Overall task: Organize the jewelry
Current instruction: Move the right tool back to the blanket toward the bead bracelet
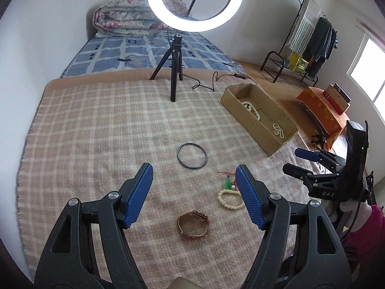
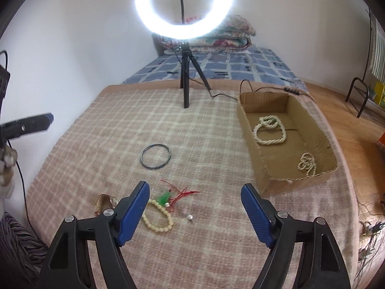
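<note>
On the checked blanket lie a black ring bangle [image 1: 192, 155] [image 2: 156, 156], a cream bead bracelet [image 1: 229, 198] [image 2: 159, 216], a green charm on red cord [image 1: 227, 180] [image 2: 174, 196], a brown leather watch [image 1: 193, 226] [image 2: 104, 203] and a small pearl piece [image 2: 190, 217]. The cardboard box [image 1: 279, 142] [image 2: 272, 180] holds two pearl necklaces [image 1: 252, 108] [image 2: 269, 130]. My left gripper [image 1: 195, 192] is open above the watch and empty. My right gripper [image 2: 195, 213] is open over the charm and bracelet, empty; it also shows in the left wrist view [image 1: 310, 161].
A ring light on a black tripod [image 1: 175, 72] [image 2: 186, 79] stands at the blanket's far edge, its cable [image 1: 211, 82] trailing toward the box. A bed with a folded quilt [image 1: 125, 16] lies behind. A clothes rack [image 1: 310, 43] and an orange-covered stool [image 1: 322, 110] stand on the right.
</note>
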Tool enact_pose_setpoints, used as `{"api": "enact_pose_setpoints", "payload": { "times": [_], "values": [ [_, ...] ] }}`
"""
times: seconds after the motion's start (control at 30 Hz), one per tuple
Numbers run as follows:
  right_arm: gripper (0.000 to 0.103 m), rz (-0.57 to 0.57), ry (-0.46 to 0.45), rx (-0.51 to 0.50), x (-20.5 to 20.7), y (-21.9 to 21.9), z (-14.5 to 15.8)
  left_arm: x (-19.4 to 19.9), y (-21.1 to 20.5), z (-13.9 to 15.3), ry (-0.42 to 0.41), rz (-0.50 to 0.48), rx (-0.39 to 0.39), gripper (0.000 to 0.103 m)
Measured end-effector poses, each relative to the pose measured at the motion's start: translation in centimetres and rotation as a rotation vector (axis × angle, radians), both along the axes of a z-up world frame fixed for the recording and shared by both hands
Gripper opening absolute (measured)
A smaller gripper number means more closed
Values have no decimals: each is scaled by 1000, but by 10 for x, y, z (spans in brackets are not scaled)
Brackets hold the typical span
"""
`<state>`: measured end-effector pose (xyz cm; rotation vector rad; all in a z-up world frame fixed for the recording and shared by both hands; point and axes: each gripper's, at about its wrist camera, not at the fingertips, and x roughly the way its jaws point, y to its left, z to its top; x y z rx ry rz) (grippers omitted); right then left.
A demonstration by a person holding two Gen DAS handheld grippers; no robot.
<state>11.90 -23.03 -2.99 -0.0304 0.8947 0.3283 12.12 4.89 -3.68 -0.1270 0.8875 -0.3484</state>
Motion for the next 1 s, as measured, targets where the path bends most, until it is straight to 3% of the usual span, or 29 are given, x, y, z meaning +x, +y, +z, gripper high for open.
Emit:
{"api": "enact_pose_setpoints", "payload": {
  "times": [0.37, 0.57, 0.63, 1.0],
  "values": [
    [59, 56, 201, 125, 33, 23, -34, 7, 8, -47, 141, -26, -36, 72],
    [44, 67, 307, 168, 48, 33, -59, 7, 2, -90, 273, -52, -24, 54],
    [39, 58, 331, 164, 52, 36, -65, 5, 0, -102, 306, -60, -23, 53],
    [31, 11, 419, 186, 73, 44, -93, 8, -4, -125, 371, -65, -14, 50]
  ]
}}
